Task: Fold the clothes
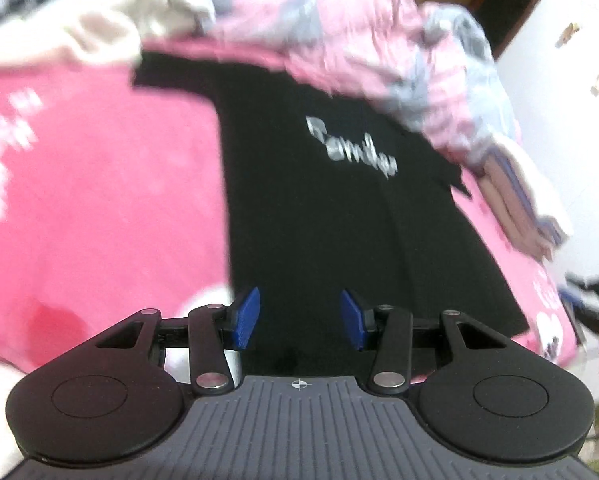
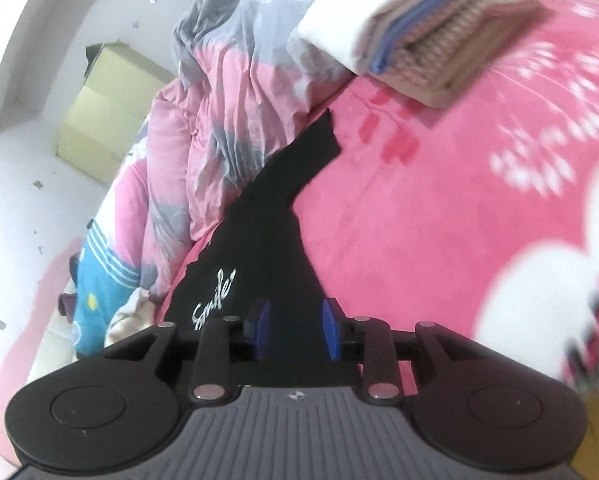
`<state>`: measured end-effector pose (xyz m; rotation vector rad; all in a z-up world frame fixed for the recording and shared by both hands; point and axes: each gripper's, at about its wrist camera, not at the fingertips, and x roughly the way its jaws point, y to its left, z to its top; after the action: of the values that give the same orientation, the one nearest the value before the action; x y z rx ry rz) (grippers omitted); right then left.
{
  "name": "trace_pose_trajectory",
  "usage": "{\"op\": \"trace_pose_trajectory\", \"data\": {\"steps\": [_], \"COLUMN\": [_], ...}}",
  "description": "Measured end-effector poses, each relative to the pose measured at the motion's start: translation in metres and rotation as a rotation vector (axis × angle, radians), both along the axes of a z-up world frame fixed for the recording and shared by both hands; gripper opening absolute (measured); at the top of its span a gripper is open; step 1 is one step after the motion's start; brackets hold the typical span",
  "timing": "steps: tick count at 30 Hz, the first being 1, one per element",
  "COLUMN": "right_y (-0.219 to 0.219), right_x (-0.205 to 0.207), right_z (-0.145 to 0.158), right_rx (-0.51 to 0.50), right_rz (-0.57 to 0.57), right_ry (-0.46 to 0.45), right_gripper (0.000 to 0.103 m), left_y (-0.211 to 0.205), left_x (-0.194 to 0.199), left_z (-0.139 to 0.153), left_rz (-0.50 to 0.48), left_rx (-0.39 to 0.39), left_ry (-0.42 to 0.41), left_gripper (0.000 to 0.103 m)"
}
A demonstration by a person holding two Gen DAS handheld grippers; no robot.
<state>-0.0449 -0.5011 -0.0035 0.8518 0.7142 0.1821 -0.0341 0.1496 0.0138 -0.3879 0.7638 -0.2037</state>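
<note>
A black T-shirt point(image 1: 319, 208) with white script lettering lies spread flat on a pink bedspread point(image 1: 99, 200). My left gripper point(image 1: 299, 316) is open just above the shirt's near hem, its blue pads apart with nothing between them. In the right wrist view the same black T-shirt point(image 2: 267, 240) stretches away from me, one sleeve reaching toward the quilt. My right gripper point(image 2: 297, 330) hovers over the shirt's near part with its blue pads apart and only black cloth showing below them.
A crumpled pink and grey quilt point(image 1: 359, 40) is heaped along the far side of the bed point(image 2: 227, 92). A stack of folded clothes point(image 2: 415, 28) sits on the pink bedspread point(image 2: 459, 200). A cream garment point(image 1: 91, 28) lies at the far left. A cardboard box point(image 2: 107, 120) stands by the wall.
</note>
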Motion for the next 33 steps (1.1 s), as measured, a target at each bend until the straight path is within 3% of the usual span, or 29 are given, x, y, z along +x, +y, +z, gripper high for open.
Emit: {"op": "trace_pose_trajectory", "data": {"steps": [4, 6, 11, 14, 17, 22, 26, 29, 31, 33], "right_y": [0.016, 0.023, 0.033, 0.034, 0.033, 0.043, 0.053, 0.067, 0.072, 0.072], "right_x": [-0.012, -0.009, 0.007, 0.013, 0.015, 0.010, 0.014, 0.011, 0.008, 0.005], "right_z": [-0.008, -0.016, -0.038, -0.050, -0.066, -0.064, -0.065, -0.064, -0.064, -0.065], "right_rx": [-0.052, -0.052, -0.097, -0.148, -0.096, -0.100, -0.119, -0.187, -0.222, -0.229], "right_rz": [0.022, 0.041, 0.022, -0.013, -0.009, 0.059, 0.102, 0.154, 0.158, 0.153], "right_ry": [0.004, 0.001, 0.021, 0.031, 0.083, 0.067, 0.070, 0.061, 0.050, 0.045], "right_gripper": [0.031, 0.032, 0.032, 0.032, 0.032, 0.032, 0.031, 0.027, 0.016, 0.009], "left_y": [0.022, 0.024, 0.002, -0.011, -0.014, -0.010, -0.017, -0.026, -0.030, -0.031], "left_x": [-0.017, -0.021, -0.010, -0.003, -0.006, -0.012, -0.015, -0.017, -0.018, -0.021], "left_z": [0.042, 0.047, -0.010, -0.048, -0.060, -0.061, -0.061, -0.061, -0.061, -0.056], "left_rz": [0.079, 0.094, 0.041, 0.036, 0.056, 0.034, 0.010, 0.013, 0.029, 0.048], "left_rx": [0.076, 0.085, -0.015, -0.080, -0.102, -0.138, -0.090, -0.031, -0.001, 0.003], "left_ry": [-0.103, -0.102, 0.063, 0.121, 0.100, 0.085, 0.075, 0.063, 0.057, 0.048], "left_gripper": [0.046, 0.047, 0.048, 0.048, 0.048, 0.046, 0.042, 0.038, 0.032, 0.012]}}
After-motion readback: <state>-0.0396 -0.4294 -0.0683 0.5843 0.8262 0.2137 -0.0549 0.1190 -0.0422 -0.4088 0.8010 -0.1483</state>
